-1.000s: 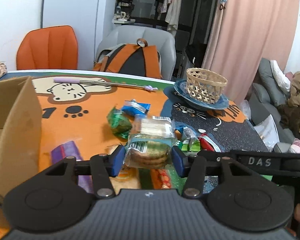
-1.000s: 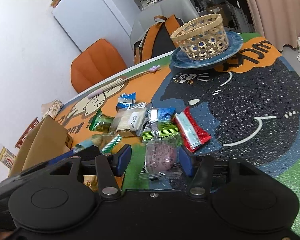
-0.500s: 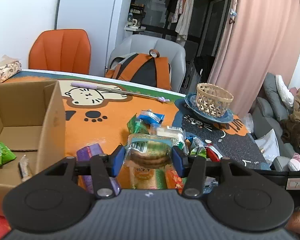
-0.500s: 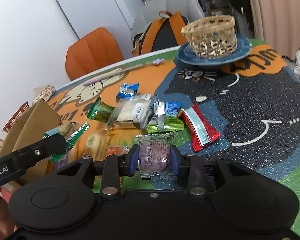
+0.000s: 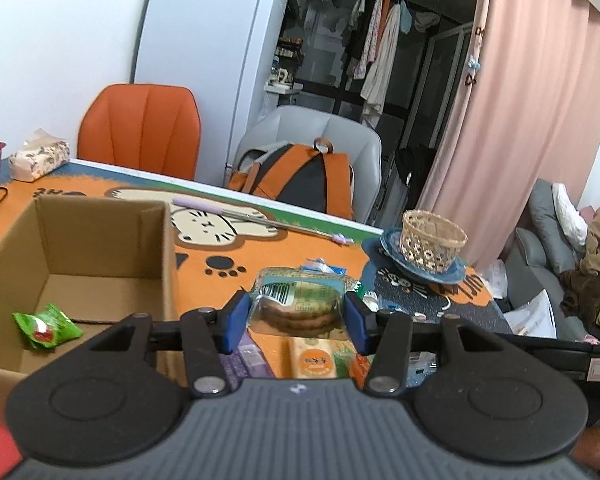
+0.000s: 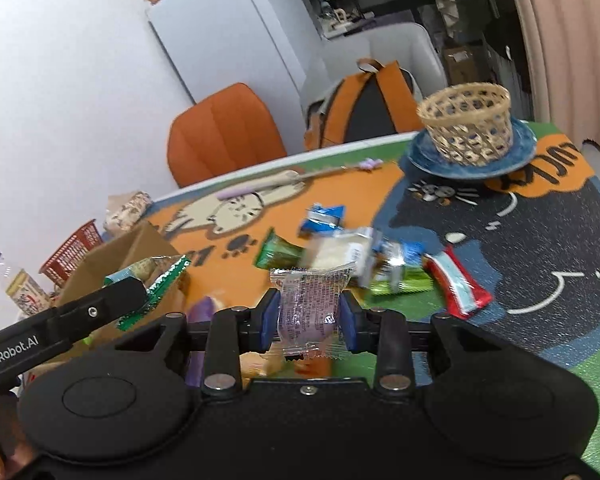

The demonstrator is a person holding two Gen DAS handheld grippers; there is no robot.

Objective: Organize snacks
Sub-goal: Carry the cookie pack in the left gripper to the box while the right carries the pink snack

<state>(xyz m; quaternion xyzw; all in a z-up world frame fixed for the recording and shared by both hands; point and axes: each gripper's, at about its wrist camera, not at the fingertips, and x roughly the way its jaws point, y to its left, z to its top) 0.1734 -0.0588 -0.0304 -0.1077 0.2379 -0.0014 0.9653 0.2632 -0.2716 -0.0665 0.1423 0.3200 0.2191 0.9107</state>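
Left hand-held gripper (image 5: 296,316) clamps biscuit pack (image 5: 296,300).

Your left tongs (image 5: 296,316) wear blue pads on black linkage arms with silver screws, above a grey ribbed body. Your right tongs (image 6: 309,318) match, on a smooth black body. One black arm reads "GenRobot.AI" in white.
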